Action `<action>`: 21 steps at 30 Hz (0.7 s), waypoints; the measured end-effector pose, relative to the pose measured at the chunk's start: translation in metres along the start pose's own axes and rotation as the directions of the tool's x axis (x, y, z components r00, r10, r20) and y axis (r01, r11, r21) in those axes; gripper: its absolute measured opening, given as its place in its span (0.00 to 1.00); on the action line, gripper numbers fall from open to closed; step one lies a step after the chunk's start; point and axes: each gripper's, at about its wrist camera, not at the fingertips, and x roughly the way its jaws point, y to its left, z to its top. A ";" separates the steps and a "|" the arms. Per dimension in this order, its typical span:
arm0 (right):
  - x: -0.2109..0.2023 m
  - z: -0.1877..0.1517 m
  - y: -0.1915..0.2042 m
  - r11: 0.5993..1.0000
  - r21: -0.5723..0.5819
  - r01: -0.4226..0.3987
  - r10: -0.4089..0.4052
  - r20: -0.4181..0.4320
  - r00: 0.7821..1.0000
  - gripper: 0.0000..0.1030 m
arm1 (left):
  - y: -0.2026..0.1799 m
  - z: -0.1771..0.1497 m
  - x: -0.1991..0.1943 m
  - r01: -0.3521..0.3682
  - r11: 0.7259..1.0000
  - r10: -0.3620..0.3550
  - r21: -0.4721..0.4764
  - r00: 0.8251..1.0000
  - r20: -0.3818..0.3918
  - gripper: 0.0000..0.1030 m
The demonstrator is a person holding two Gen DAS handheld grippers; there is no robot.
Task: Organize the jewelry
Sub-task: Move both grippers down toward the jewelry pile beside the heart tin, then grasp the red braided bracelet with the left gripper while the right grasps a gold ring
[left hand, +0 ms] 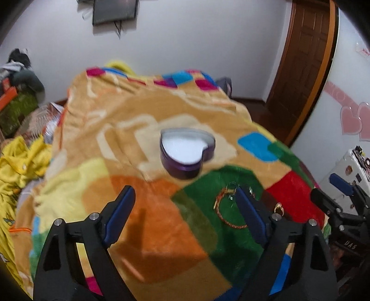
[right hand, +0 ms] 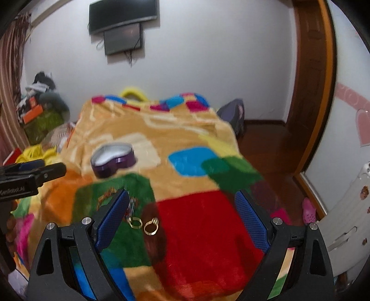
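Nearest the cameras, both tools hang released over the bed: the left gripper point(left hand: 185, 196) has its blue-padded jaws spread wide with nothing between them but blanket, and the right gripper point(right hand: 181, 201) is likewise released and carries nothing. Taking the purple heart-shaped tin with a white lining point(left hand: 185, 150) as the landmark, the jewelry all lies on the near side of it, on the patchwork fleece blanket of orange, green, red and tan blocks point(left hand: 148, 231). A thin red-and-gold bangle point(left hand: 227, 208) rests on the green patch just in front of the tin, partly behind the left gripper's right finger, and two small gold rings point(right hand: 145, 224) lie side by side a little nearer still, where the green patch meets the red one. A tangle of something small and glittery sits beside the bangle, too blurred to name. The tin stands open, and its lining looks bare, so by this reading nothing has been sorted yet: the bangle, the rings and the small tangle all remain to be lifted in. Beyond the tin, a dark wall-mounted screen point(right hand: 123, 15) hangs on the white wall. The only legible writing is on the tools, apparently "GenRobot.ai" on the left one and "DAS" on the right.
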 end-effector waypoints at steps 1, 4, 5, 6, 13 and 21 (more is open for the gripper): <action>0.006 -0.002 0.002 1.000 -0.003 -0.014 0.014 -0.018 1.000 0.79 | 0.000 -0.001 0.007 0.011 1.000 -0.011 -0.001 1.000 -0.025 0.79; 0.019 -0.007 0.005 0.999 -0.013 -0.045 0.044 -0.067 0.997 0.70 | 0.000 -0.008 0.026 0.056 0.998 -0.057 -0.010 0.993 -0.101 0.71; 0.022 -0.007 0.005 0.999 -0.015 -0.051 0.050 -0.074 0.996 0.68 | -0.001 -0.009 0.030 0.062 0.998 -0.062 -0.010 0.992 -0.114 0.70; 0.026 -0.010 0.005 0.998 -0.017 -0.060 0.059 -0.087 0.994 0.66 | -0.003 -0.011 0.032 0.061 0.998 -0.061 -0.005 0.991 -0.121 0.70; 0.041 -0.019 0.007 0.992 -0.015 -0.122 0.118 -0.159 0.980 0.45 | -0.022 -0.014 0.047 0.102 0.992 -0.088 0.074 0.981 -0.173 0.49; 0.049 -0.022 0.014 0.990 -0.057 -0.131 0.119 -0.175 0.977 0.33 | -0.024 -0.018 0.065 0.123 0.989 -0.102 0.078 0.968 -0.231 0.41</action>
